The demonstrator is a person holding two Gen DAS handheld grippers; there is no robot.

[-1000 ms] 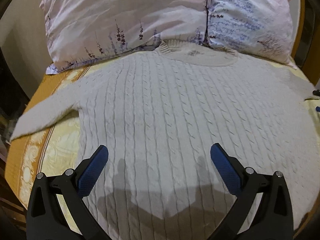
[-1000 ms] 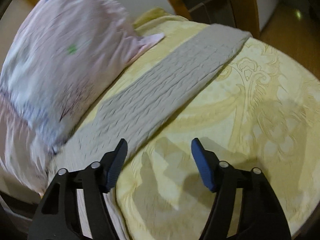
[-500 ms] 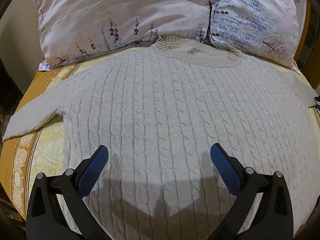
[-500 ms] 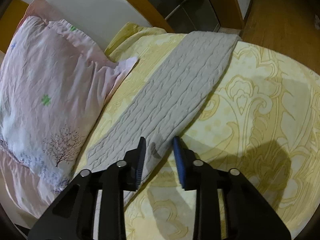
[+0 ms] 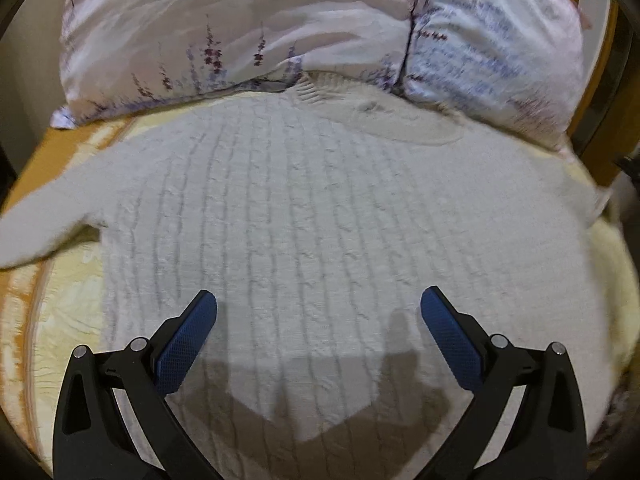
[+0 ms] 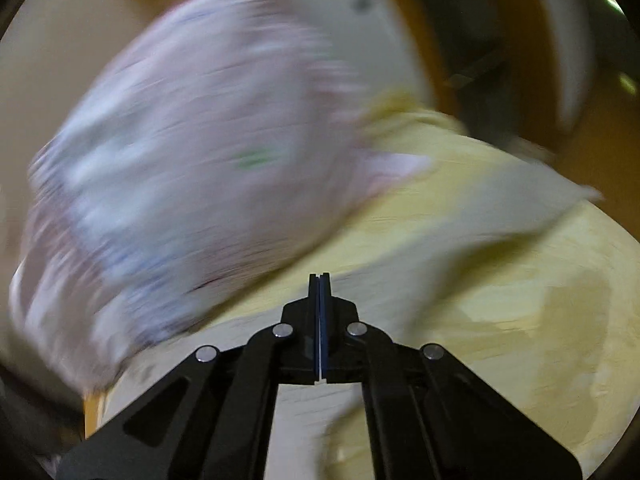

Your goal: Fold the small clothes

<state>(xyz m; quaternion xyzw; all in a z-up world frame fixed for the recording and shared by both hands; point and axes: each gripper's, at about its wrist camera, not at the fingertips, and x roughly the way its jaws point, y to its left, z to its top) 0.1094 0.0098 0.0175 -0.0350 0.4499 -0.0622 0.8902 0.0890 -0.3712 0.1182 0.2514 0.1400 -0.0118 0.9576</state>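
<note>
Left wrist view: left gripper (image 5: 319, 309) jaws spread wide above the sweater (image 5: 320, 216); right gripper (image 6: 319, 280) jaws clenched, blur hides any sleeve.

Two pillows lie side by side along the far end of the bed. The left pillow (image 5: 224, 28) has a pale pink case printed with sprigs of purple flowers. The right pillow (image 5: 492, 48) is whiter, with rows of small dark and blue marks, and its inner edge touches its neighbour. Beneath them spreads a yellow bedspread (image 5: 68, 304) with a raised scroll pattern and an orange border (image 5: 24, 292) along the left side. A wooden bed frame (image 5: 600, 92) rises behind the right pillow. In the heavily blurred right wrist view, a pale wall (image 6: 80, 60) seems to stand behind the pillow.
</note>
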